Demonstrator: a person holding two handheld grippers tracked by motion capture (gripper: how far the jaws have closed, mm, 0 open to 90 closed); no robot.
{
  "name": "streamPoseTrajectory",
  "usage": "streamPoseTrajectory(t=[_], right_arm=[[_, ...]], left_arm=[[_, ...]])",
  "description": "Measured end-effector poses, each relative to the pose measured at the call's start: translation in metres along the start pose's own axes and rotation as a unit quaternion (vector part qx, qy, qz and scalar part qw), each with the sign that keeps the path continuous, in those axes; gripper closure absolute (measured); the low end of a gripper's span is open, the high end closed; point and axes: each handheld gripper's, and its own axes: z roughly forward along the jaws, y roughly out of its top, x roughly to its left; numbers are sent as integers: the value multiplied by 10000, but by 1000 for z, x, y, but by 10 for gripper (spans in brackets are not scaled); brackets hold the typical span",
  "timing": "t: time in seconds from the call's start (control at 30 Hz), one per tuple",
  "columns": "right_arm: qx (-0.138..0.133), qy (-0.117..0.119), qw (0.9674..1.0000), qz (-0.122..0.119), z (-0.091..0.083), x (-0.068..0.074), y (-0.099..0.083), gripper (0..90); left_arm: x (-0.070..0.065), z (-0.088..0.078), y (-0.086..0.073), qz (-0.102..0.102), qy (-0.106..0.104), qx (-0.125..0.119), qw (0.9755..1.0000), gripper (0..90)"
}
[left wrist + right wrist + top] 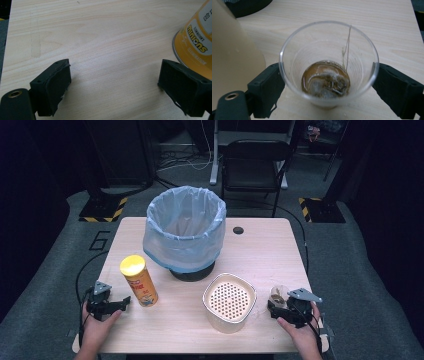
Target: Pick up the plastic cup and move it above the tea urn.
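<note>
On the pale wooden desk (260, 250) a bin (185, 232) lined with a light blue bag stood toward the far middle. Nearer the person, a yellow can (139, 280) with a yellow lid stood upright at the left, and a cream pot (229, 302) with a perforated insert sat right of centre.

The left gripper (120, 303) rested low on the desk just beside the can, its jaws spread wide with only bare wood between them; in the left gripper view the can (197, 42) stood just past the right-hand jaw.

The right gripper (274, 307) sat at the desk's right side next to the pot. Its jaws pinched a clear plastic cup (328, 65) by both sides, touching its wall. The cup stood upright on the desk and held a little brown liquid with ice at the bottom; the cream pot's wall (234, 57) rose close at its left.
</note>
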Motion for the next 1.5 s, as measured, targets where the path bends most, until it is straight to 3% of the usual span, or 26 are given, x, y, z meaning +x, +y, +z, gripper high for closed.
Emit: streamPoseTrajectory(t=[0.13, 0.47, 0.7, 0.77, 0.97, 1.0, 1.1, 1.27, 1.33, 1.43, 1.5], right_arm=[[-135, -211, 9997, -64, 5, 1, 3, 140], [-191, -264, 9991, -273, -4, -8, -5, 210], [-196, -341, 9990, -227, -9, -20, -7, 222], [-199, -280, 9993, -122, -12, -23, -7, 234], [-354, -103, 9992, -155, -30, -23, -2, 238], [-448, 20, 9989, -125, -39, -23, 3, 245], [-504, 39, 9986, -181, -47, -22, 12, 248], [-610, 195, 9969, -449, -53, -11, 28, 346], [-604, 409, 9959, -530, -52, -5, 36, 422], [-471, 786, 9940, -601, -45, 7, 49, 460], [-463, 956, 9912, -794, -40, 18, 56, 468]], left_arm=[[-1, 1, 0, -47, -31, -12, 10000, 107], [-1, 1, 0, -47, -32, -13, 10000, 107], [-1, 1, 0, -42, -32, -7, 10000, 107], [-1, 1, 0, -45, -32, -9, 10000, 107], [-1, 1, 0, -46, -34, -11, 10000, 107], [-1, 1, 0, -47, -35, -15, 10000, 107], [0, 1, 0, -34, -37, -9, 10000, 107], [0, 1, 0, -27, -32, -8, 10000, 107], [0, 1, 0, -34, -33, -7, 10000, 107], [0, 1, 0, -34, -33, -8, 10000, 107], [-1, 1, 0, -44, -35, -11, 10000, 107]])
